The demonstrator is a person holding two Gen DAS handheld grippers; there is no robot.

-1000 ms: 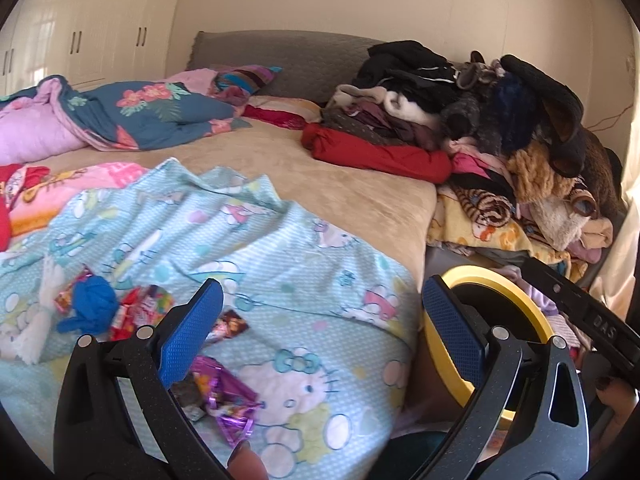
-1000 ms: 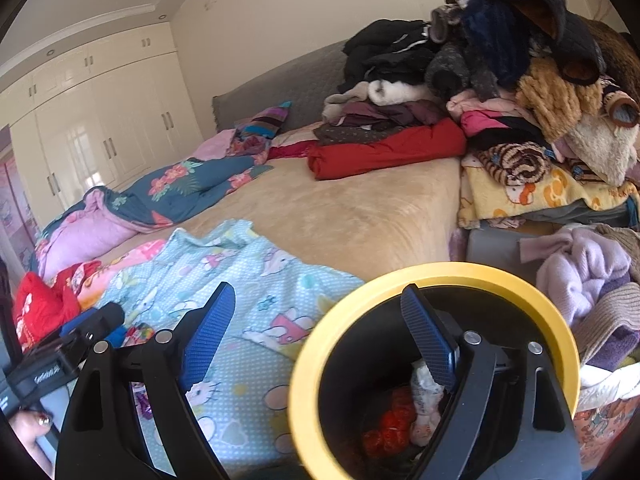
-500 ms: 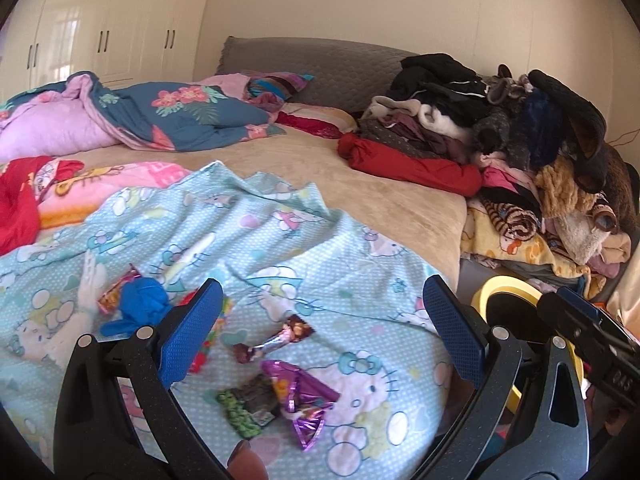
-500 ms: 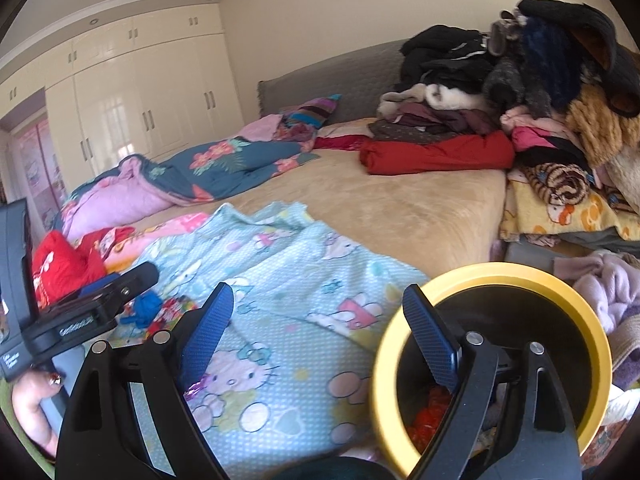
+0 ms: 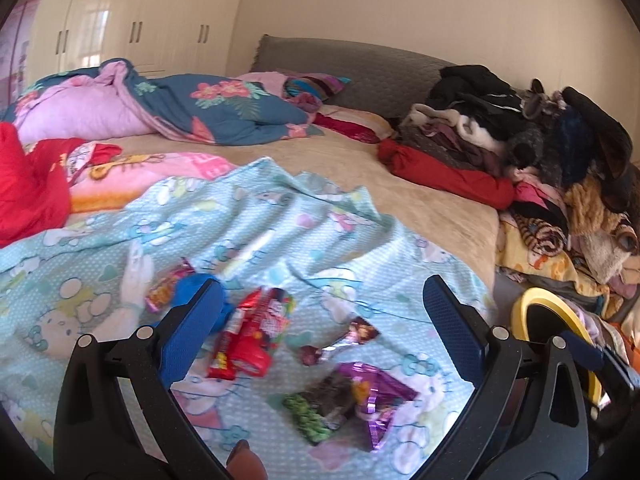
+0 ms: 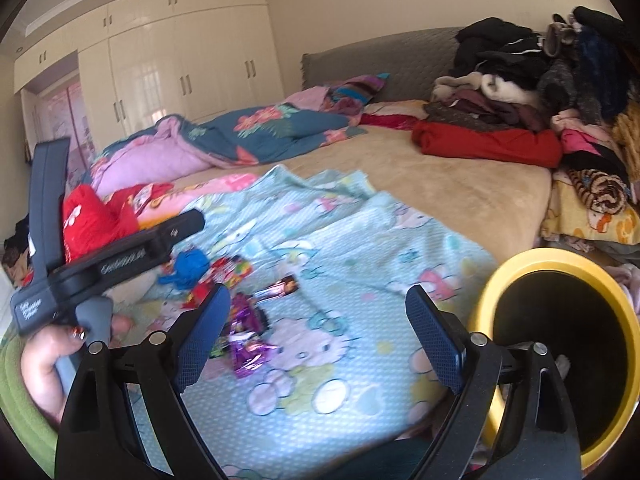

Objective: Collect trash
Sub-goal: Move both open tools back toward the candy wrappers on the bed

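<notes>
Both claws spread, empty; right gripper [image 6: 316, 328] opening. Purple wrapper [image 5: 376, 404], just ahead of left gripper [image 5: 320, 320], looks light, crinkly, slippery; pinch its crumpled edge.

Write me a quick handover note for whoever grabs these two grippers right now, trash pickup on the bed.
Left gripper: open, empty, above the wrappers.
Right gripper: jaws opening, nothing between them, over the blue blanket next to the bin.
Trash on the blanket: red snack packet, purple foil wrapper, green-and-dark packet, small brown candy wrapper, crumpled blue piece with another wrapper beside it.
Yellow-rimmed bin stands off the bed's near corner.
Done: something pale lies in the bin; the rest is too dark to tell.
Left: pick up every wrapper and drop it in the bin.
</notes>
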